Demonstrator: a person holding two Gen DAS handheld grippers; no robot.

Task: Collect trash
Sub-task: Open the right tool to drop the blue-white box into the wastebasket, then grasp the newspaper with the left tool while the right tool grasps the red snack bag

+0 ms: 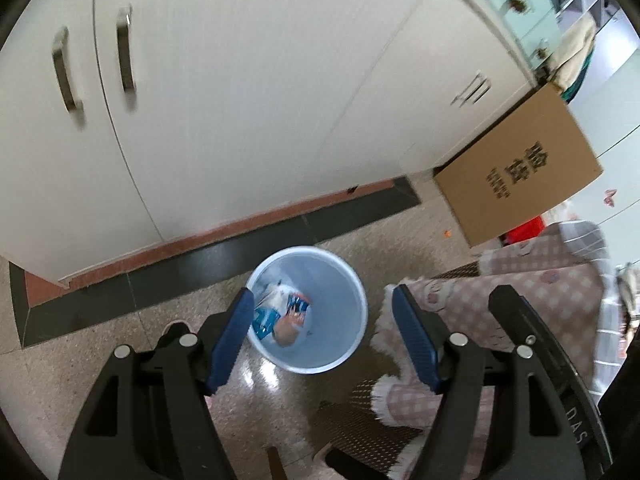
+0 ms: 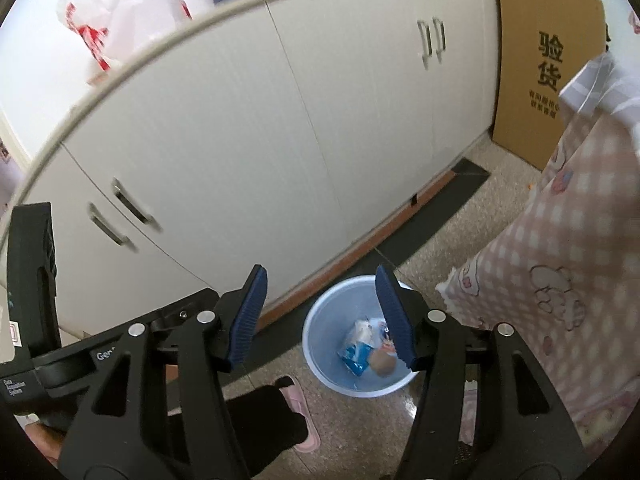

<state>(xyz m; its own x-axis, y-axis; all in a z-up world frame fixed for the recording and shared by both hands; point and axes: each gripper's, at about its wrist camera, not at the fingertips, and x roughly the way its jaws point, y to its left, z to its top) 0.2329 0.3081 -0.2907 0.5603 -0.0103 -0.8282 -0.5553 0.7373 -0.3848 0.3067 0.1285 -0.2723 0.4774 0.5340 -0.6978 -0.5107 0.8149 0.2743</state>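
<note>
A pale blue trash bin (image 1: 344, 320) stands on the speckled floor in front of the white cabinets. Inside it lie crumpled wrappers (image 1: 284, 316), blue, white and orange. My left gripper (image 1: 323, 291) hovers above the bin, open, with nothing between its blue pads. In the right wrist view the same bin (image 2: 332, 320) sits below and ahead, with the wrappers (image 2: 368, 344) at its bottom. My right gripper (image 2: 321, 270) is open too and holds nothing; its right pad overlaps the bin's rim in the picture. Both grippers are well above the bin.
White cabinet doors (image 2: 240, 140) run behind the bin. A cardboard box (image 1: 520, 168) leans at the right. A pink checked cloth (image 2: 560, 260) hangs over a chair beside the bin. A foot in a pink slipper (image 2: 300, 412) stands near the bin. A plastic bag (image 2: 112, 12) lies on the counter.
</note>
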